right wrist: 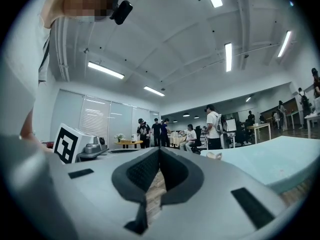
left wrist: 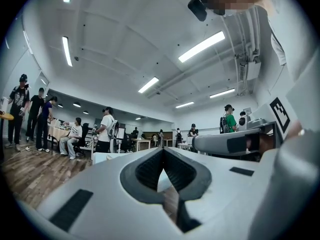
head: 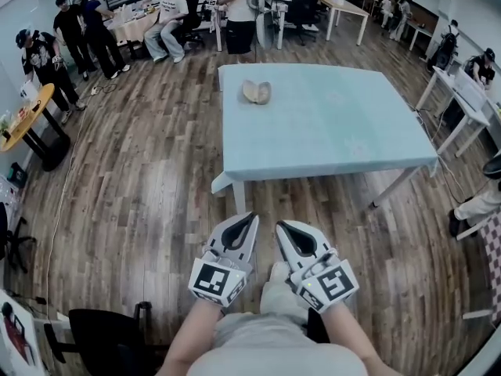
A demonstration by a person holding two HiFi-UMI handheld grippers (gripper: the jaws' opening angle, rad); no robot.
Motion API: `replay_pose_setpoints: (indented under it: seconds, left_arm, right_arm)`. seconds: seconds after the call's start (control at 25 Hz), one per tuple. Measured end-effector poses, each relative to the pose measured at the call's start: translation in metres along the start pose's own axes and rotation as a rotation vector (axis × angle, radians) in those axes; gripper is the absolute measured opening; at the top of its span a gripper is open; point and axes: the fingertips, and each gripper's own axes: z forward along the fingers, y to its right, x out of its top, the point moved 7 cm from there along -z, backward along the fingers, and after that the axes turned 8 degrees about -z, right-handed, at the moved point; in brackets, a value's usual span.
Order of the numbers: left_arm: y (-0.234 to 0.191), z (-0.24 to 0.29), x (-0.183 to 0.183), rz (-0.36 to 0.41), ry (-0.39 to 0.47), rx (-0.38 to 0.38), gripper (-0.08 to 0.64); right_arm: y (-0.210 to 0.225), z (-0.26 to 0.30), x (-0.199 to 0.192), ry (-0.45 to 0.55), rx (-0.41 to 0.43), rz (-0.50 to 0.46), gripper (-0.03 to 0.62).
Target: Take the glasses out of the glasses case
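Observation:
A beige glasses case point(head: 256, 92) lies on the far left part of the table point(head: 344, 131), which has a light blue cover. No glasses show from here. Both grippers hang over the wooden floor, well short of the table's near edge. My left gripper point(head: 250, 218) is shut with nothing between its jaws, and its own view shows the tips point(left wrist: 163, 150) meeting. My right gripper point(head: 280, 225) is beside it, also shut and empty, tips point(right wrist: 159, 150) together. In the right gripper view the case point(right wrist: 214, 155) sits small and far off on the table point(right wrist: 280, 159).
Several people stand and sit around desks point(head: 141, 22) at the far end of the room. A round yellow table point(head: 27, 116) is at the left, a black chair point(head: 102, 331) at the lower left, white tables point(head: 462, 92) at the right. Wooden floor point(head: 141, 194) surrounds the blue table.

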Motion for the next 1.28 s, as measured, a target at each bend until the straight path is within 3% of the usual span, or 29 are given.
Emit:
replay_pose_setpoints:
  seconds: [0.52,0.92,1.28]
  left_arm:
    - [-0.038,0.089,0.007,-0.044,-0.008,0.044,0.009]
    - [-0.051,0.173,0.012,-0.033,-0.030,0.050,0.011]
    - [-0.063,0.215,0.014,-0.027,-0.039,0.111,0.011]
  right_arm:
    - [0.087,0.049,-0.009,-0.006,0.034,0.008,0.008]
    - [0.169,0.082,-0.013,0.008,0.059,-0.002,0.008]
    - [0.218,0.096,-0.018,0.031,0.084,0.014,0.008]
